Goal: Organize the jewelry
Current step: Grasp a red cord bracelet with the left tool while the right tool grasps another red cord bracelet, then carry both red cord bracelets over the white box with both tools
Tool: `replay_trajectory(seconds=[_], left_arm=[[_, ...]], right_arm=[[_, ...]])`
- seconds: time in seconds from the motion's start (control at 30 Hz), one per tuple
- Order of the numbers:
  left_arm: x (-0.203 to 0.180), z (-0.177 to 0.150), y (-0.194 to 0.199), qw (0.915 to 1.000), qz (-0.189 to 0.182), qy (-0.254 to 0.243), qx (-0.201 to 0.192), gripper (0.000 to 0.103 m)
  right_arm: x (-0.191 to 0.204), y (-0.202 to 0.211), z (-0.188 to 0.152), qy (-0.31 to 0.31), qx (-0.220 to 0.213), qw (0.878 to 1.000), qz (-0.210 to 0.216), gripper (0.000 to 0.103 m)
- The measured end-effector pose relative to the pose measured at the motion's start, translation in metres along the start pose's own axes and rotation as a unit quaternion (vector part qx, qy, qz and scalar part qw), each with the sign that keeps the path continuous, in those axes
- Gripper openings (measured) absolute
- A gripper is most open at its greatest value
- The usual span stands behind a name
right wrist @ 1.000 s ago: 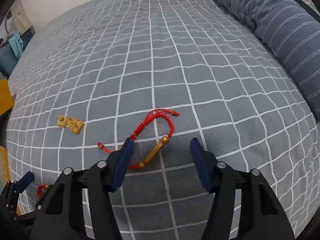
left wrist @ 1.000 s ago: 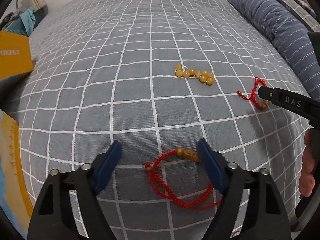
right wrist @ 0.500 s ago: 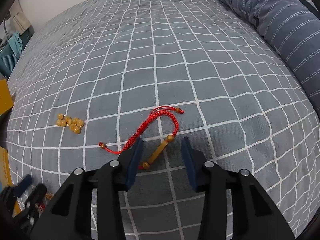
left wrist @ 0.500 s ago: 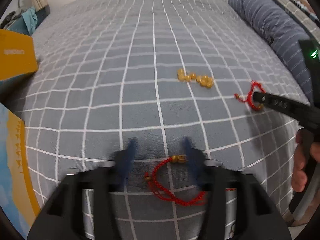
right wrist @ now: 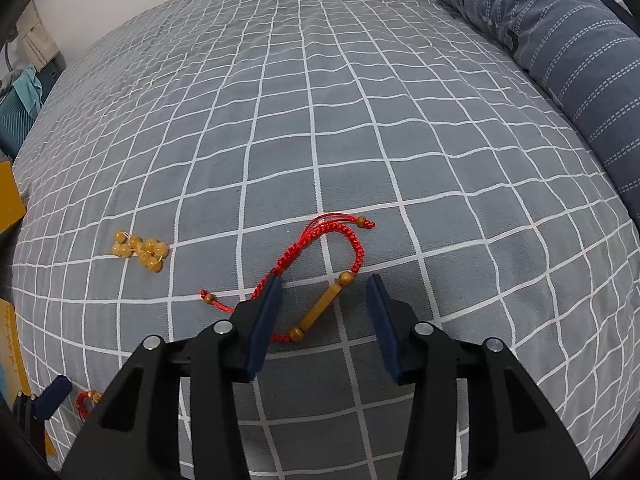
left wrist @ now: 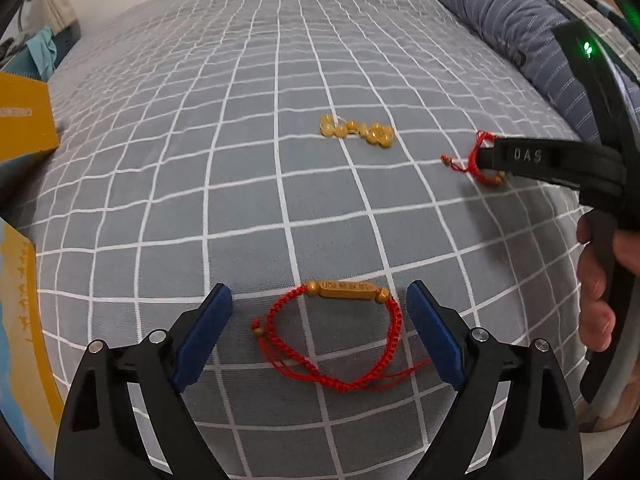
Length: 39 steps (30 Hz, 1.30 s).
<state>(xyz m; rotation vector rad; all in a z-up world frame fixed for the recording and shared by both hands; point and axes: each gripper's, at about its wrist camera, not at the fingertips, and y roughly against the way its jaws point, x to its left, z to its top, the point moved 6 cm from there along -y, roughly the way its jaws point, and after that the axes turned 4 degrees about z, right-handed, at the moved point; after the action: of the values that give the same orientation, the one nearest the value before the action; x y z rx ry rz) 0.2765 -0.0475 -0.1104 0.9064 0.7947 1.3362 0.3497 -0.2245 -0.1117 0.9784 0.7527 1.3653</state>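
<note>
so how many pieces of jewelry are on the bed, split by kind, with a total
Red cord bracelets with a gold bar: 2, one between the left gripper's open fingers, one between the right gripper's open fingers
Amber bead strands: 1
Total: 3 pieces, all lying on the checked bedspread

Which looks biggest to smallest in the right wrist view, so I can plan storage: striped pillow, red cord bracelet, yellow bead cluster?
1. Striped pillow, by far the largest.
2. Red cord bracelet between the right hand-held gripper fingers; nearness inflates it somewhat.
3. Yellow bead cluster, smallest.
</note>
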Motion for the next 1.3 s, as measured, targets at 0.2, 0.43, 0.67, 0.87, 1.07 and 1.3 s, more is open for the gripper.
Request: replay_trajectory(seconds=[0.2,0.43,0.67,0.87,1.07,1.3], left_arm=[[0.006,-0.001,-0.002,0.9999,-0.001,0.006,0.009,0.044],[0.014,0.001,0.003,0.9998,-0.011,0.014,0.008,0.017],[0.012,0.0,0.008,0.9999,-0.009,0.011,0.003,0.016],[0.014,0.0,0.013,0.9999,-0.007,0.012,-0.002,0.015],[0.016,0.001,0.021,0.9998,-0.008,0.016,-0.009,0.014],[0.021,0.0,0.032,0.9997,-0.008,0.017,-0.018,0.008]], right_arm=[[-0.002,-0.001,0.001,-0.001,0.002,1.0,0.002,0.021],[-0.001,0.0,0.001,-0.001,-0.001,1.0,0.001,0.007],[-0.002,0.004,0.001,0.002,-0.004,1.0,0.003,0.007],[-0.001,0.011,0.002,0.002,-0.009,1.0,0.005,0.007],[0.002,0.023,0.001,0.004,-0.016,1.0,0.005,0.007],[0.007,0.041,0.0,0.008,-0.028,1.0,0.006,0.007]])
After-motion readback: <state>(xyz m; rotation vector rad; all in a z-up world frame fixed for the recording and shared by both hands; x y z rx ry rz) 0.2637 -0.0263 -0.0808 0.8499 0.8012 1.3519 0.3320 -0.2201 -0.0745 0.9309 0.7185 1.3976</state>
